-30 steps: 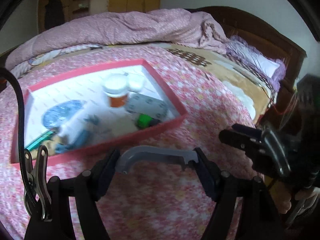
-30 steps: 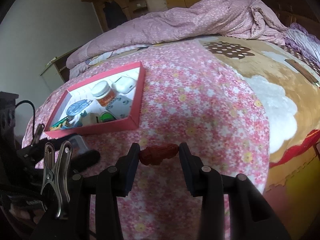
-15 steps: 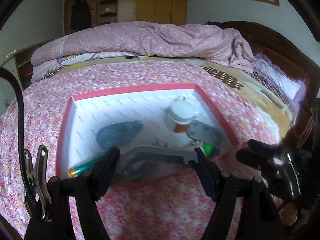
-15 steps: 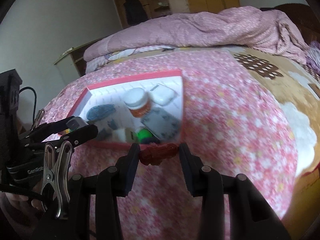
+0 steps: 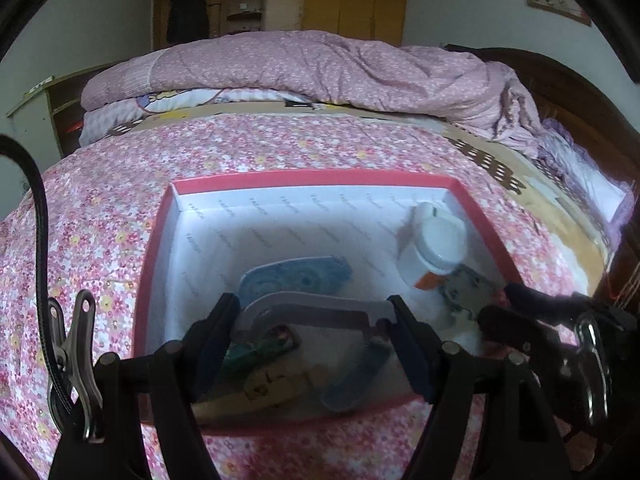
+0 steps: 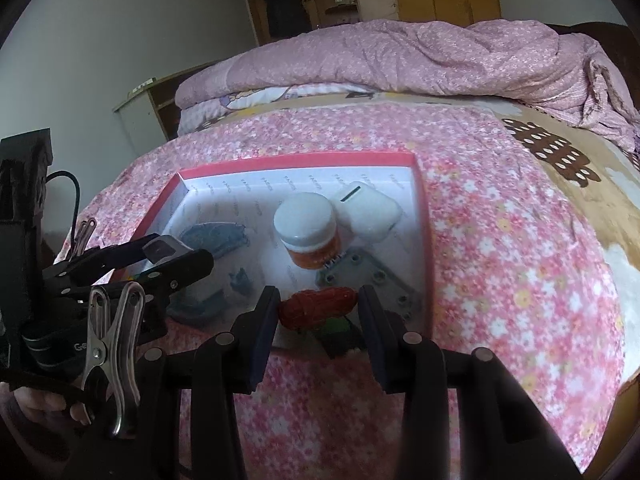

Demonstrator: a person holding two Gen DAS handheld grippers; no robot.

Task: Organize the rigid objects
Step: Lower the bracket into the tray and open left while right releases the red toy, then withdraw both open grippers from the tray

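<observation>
Carrying a grey handle (image 5: 312, 308), the left gripper (image 5: 312, 320) is clamped across its two ends, over the near half of the red tray (image 5: 320, 179). The right gripper (image 6: 318, 308) pinches a small red ribbed piece (image 6: 318, 307) end to end, above the tray's near right corner. Both pieces look stiff and light, probably plastic, so end grips suit them and a short drop should do no harm. Ahead of the right gripper stand a white-capped jar (image 6: 308, 228) and a white case (image 6: 370, 210); release clear of them.
</observation>
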